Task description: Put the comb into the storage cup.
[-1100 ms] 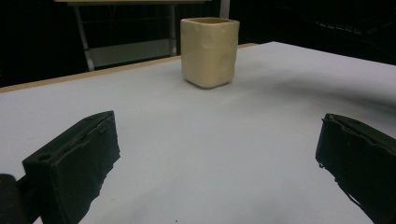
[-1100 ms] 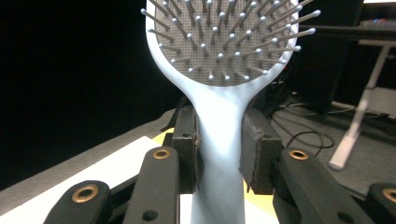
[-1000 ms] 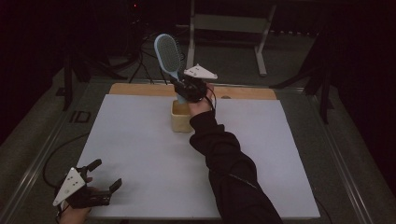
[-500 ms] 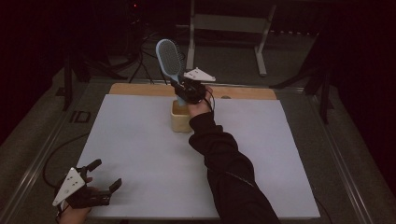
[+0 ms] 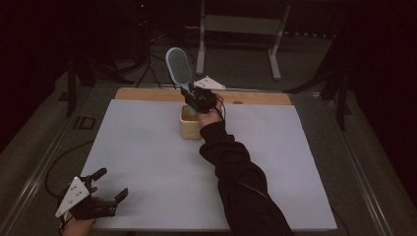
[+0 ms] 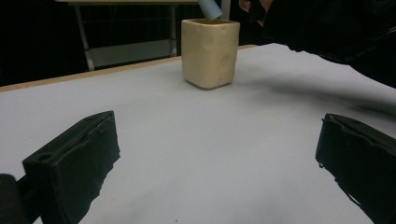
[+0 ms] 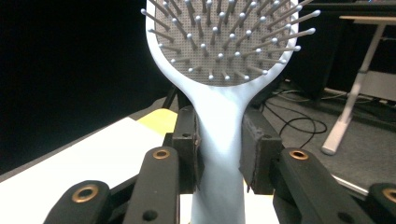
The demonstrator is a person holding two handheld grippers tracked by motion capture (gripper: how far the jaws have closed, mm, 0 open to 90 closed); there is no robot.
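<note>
Pale-blue plastic hairbrush [image 5: 179, 69], clamped by its handle in the right gripper [image 5: 200, 100], has sunk lower since a second ago; its handle end now enters the cream square cup [image 5: 190, 125] at the white worktop's [image 5: 147, 157] twelve o'clock. Release seems next. Left gripper [image 5: 101, 189] rests at seven o'clock, fingers [image 6: 74, 163] apart, holding nothing.

I count one pale blue hairbrush [image 5: 179, 69], one cream square cup [image 5: 189, 126] near the table's [image 5: 147, 147] far edge, and two hand-held grippers: the left hand-held gripper [image 5: 109, 184] and the right hand-held gripper [image 5: 193, 101].
</note>
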